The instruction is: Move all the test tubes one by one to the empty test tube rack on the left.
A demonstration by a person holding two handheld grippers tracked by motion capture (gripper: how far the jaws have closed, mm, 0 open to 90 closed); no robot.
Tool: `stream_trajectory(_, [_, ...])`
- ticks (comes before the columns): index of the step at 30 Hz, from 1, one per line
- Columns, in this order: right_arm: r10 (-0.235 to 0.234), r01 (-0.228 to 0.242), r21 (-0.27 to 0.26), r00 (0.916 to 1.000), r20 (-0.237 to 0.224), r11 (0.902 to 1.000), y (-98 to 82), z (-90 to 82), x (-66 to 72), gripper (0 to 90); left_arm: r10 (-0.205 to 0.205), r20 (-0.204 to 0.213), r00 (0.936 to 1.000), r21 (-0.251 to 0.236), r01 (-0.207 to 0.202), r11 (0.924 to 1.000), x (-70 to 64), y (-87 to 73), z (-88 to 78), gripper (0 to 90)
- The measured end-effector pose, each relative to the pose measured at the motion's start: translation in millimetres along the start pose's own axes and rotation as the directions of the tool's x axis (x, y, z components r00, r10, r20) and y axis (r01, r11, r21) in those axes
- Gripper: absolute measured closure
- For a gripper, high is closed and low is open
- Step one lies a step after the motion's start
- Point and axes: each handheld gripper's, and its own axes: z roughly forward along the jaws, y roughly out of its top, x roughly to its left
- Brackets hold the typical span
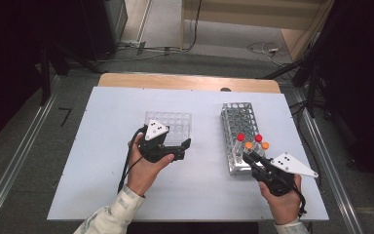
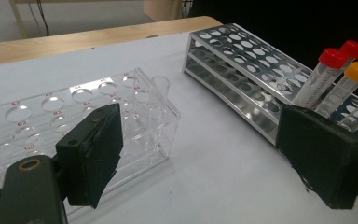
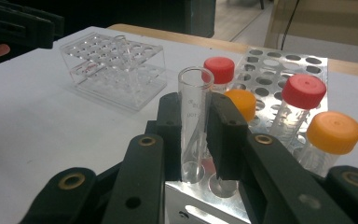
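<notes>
Left hand: your left hand [image 1: 143, 170] grips its tool from below, sleeve showing at the forearm.
Left gripper: your left gripper [image 2: 200, 154] points right across the bench, jaws standing wide apart with nothing between them.
Right hand: your right hand [image 1: 283, 197] holds low near the bench edge.
Right gripper: your right gripper [image 3: 196, 126] aims up-left, jaws pressed on a clear tube [image 3: 193, 116].

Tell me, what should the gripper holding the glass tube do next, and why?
Probably lift straight up. The right gripper is shut on the clear uncapped glass tube, whose bottom still sits in the shiny metal rack, close beside the capped tubes, so tilting might knock them.
</notes>
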Motion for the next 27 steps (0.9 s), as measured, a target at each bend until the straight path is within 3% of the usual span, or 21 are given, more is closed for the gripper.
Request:
stream_trajectory(5, [-0.017, 0.017, -0.018, 0.9998, 0.01, 0.9997, 6.3, -7.1, 4.5, 73.0, -0.001, 0.004, 1.0, -0.002, 0.001, 1.0, -0.8, 0.8, -0.8, 15.2])
stream_trajectory(15, [-0.03, 0.029, -0.051, 0.999, -0.032, 0.9983, 15.6, -14.7, 16.8, 73.2, 0.0, 0.014, 0.9999, -0.009, 0.0, 1.0, -3.7, 2.5, -2.7, 15.2])
stream_trajectory(27, [-0.053, 0.052, -0.015, 0.9939, -0.096, 0.9985, 15.7, 8.4, 36.1, 73.2, 0.008, 0.028, 0.9996, -0.021, -0.007, 0.9998, -9.0, 5.2, -5.6, 15.8])
